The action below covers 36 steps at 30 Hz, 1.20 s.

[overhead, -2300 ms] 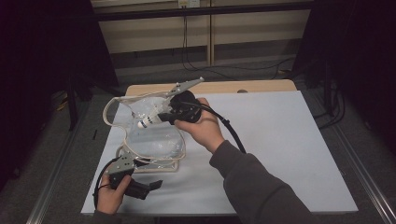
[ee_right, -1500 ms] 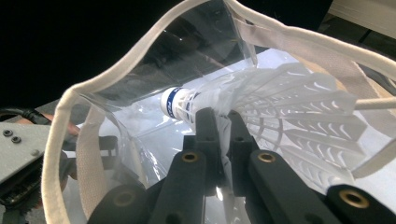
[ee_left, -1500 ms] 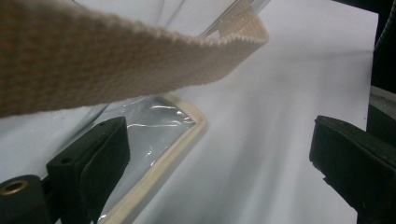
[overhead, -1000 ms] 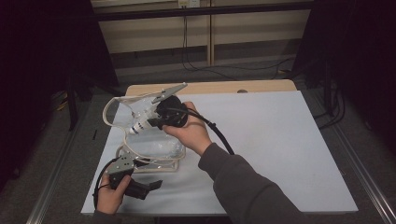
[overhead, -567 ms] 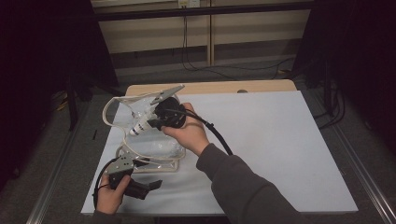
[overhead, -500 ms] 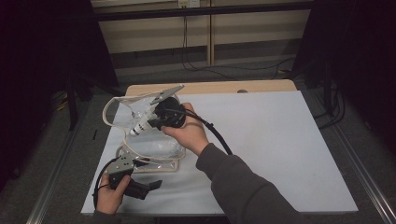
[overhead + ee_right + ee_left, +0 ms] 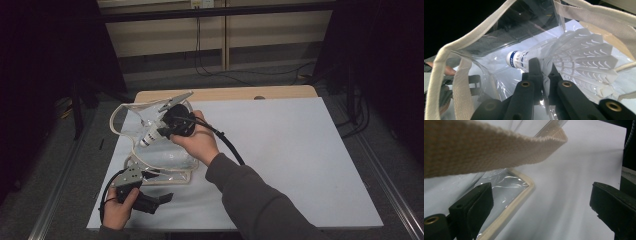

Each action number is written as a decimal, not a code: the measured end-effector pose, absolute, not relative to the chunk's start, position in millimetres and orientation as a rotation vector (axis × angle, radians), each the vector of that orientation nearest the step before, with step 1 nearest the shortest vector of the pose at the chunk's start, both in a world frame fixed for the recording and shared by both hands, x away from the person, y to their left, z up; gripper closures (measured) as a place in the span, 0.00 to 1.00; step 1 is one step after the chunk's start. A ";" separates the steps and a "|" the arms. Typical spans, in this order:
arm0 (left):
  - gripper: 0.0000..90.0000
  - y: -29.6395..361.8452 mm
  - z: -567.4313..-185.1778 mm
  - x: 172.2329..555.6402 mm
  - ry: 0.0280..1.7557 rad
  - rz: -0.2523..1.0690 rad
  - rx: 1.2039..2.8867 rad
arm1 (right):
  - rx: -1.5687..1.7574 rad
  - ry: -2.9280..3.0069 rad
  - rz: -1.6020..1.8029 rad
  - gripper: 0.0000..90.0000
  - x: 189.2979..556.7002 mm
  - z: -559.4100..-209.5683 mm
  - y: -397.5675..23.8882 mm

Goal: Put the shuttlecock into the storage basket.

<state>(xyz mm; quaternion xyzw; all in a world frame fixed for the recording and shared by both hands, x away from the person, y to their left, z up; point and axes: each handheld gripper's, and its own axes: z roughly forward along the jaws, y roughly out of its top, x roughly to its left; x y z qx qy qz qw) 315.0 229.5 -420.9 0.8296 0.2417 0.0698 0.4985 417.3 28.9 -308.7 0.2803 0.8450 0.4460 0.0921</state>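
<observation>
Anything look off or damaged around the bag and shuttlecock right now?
Nothing damaged. The right gripper pinches the shuttlecock by its feather skirt, squashing it slightly, at the clear bag's mouth. The left gripper is open beside the bag's corner.

- your work surface is a wooden table (image 7: 280, 93) covered almost wholly by a white sheet (image 7: 300, 150), with bare wood along the far edge.
- directly on the sheet near you lies a clear plastic tote bag (image 7: 165, 160) with cream webbing trim.
</observation>
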 end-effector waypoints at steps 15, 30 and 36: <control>0.06 231.0 -420.1 314.5 0.579 0.171 2.014 | 0.852 2.532 1.278 0.97 419.9 -316.7 43.3; 0.06 230.8 -419.8 313.8 0.581 0.167 2.007 | 0.856 2.545 1.246 0.97 420.9 -317.2 53.7; 0.06 231.1 -419.7 313.4 0.581 0.162 2.005 | 0.858 2.550 1.242 0.98 421.5 -321.5 62.0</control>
